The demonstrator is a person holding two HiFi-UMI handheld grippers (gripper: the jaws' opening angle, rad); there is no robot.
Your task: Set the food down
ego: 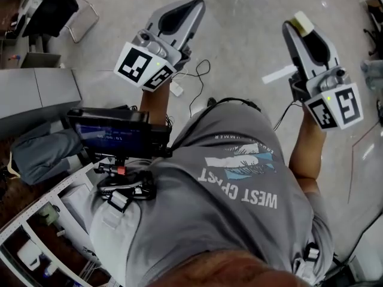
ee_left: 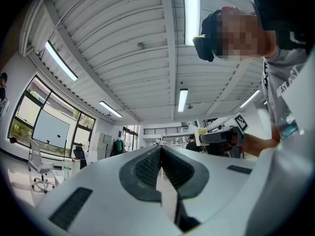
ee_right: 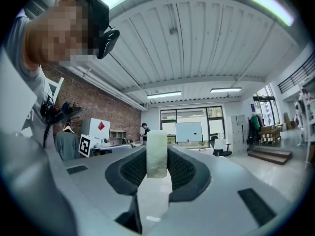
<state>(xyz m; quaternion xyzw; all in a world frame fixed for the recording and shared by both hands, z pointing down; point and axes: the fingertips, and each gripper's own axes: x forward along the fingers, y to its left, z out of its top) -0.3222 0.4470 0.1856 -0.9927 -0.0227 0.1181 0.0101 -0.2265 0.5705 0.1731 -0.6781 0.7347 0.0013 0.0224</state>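
Note:
My right gripper [ego: 301, 24] is held up in the air at the upper right of the head view, shut on a pale yellowish-white block of food [ego: 303, 21] that sticks out past its tips. In the right gripper view the same food [ee_right: 157, 153] stands upright between the dark ribbed pads [ee_right: 184, 170] of the right gripper [ee_right: 157, 162]. My left gripper [ego: 192, 6] is raised at the upper left, shut with nothing in it. In the left gripper view its pads [ee_left: 149, 167] meet at the left gripper [ee_left: 161, 152] tips, and the right gripper [ee_left: 219, 135] with the food shows beyond.
Below me are my grey T-shirt [ego: 239, 190] and a chest-mounted device with a screen [ego: 111, 133]. A grey floor [ego: 239, 52] with cables lies underneath, a white shelf rack [ego: 36, 226] at lower left. Both gripper views face a white ribbed ceiling [ee_left: 123, 43] with strip lights.

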